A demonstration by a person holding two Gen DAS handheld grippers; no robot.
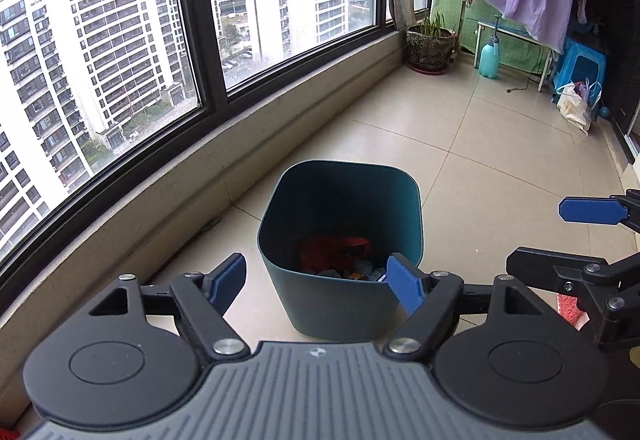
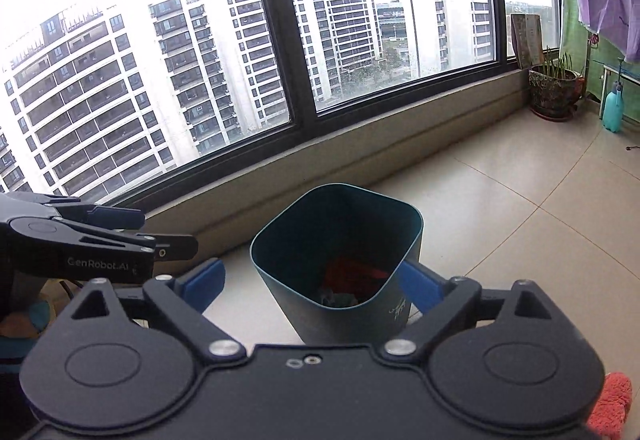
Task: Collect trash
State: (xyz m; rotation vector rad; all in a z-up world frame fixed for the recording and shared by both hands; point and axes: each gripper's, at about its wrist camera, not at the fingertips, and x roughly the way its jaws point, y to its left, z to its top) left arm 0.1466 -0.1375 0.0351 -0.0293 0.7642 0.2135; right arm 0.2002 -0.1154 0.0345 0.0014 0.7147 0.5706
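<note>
With the left gripper and right gripper both spread and empty above the green bin on the floor beside the window wall, its trash inside, a drop looks finished; the next move calls for finding more litter.

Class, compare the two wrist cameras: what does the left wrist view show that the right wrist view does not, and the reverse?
Only the left wrist view shows the blue plastic stool and the white plastic bag beside it. Only the right wrist view shows white markings on the bin's outer wall. Both show the dark green plastic bin holding red and other scraps, the potted plant, the pale blue spray bottle, and both open tongs, left and right.
</note>
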